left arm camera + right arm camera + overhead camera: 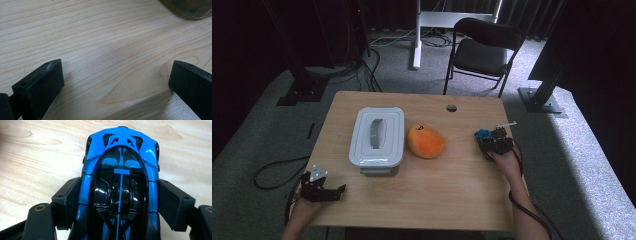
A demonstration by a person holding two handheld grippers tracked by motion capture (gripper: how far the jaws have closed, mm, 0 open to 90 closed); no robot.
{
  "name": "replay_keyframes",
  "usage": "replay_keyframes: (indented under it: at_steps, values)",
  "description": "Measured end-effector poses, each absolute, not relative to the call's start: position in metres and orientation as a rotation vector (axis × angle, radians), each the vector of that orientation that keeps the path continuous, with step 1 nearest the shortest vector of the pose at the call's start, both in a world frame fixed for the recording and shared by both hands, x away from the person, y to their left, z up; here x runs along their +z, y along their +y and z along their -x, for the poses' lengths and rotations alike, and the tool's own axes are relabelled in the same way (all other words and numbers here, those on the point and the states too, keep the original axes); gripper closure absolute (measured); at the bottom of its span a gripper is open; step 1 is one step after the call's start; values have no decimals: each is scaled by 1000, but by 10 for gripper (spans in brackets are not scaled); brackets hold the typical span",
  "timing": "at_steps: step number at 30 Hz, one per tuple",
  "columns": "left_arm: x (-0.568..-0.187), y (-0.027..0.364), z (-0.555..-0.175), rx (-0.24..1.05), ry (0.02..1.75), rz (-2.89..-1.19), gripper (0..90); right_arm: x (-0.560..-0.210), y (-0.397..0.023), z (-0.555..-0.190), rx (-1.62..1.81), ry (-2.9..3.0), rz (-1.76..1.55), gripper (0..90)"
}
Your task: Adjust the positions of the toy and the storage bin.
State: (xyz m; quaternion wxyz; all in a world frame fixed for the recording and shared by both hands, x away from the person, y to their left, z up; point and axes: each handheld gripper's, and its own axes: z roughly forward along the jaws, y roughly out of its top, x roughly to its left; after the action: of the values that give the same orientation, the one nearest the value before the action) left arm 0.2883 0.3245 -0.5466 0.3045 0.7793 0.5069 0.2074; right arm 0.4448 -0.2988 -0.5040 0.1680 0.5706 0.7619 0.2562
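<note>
Right tool (120, 202) clamps glossy blue-and-black toy car (120, 170).

Glossy blue-and-black toy car (120, 185) — upright, clamped at table's right side.

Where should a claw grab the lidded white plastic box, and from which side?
Judging by shape, take the grey arched handle in the middle of the white rectangular plastic box's lid, coming straight down from above with the jaws astride it. The box looks too wide across, and the round orange plush toy crowds its right side.
</note>
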Motion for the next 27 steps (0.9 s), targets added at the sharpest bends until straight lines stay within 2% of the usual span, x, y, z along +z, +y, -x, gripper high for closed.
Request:
replay_keyframes:
  at_steps: [11, 15, 27]
  values:
    - [-547, 325, -288, 550, 1346, -2062, 3, -495, -321, -407, 706, 2089, -1642, 250]
    - [-547, 325, -288, 550, 1345, -2062, 3, -492, -332, -380, 702, 2036, -1679, 250]
    - [-547, 325, -288, 550, 1346, -2062, 3, -503, -348, -334, 666, 2004, -1703, 250]
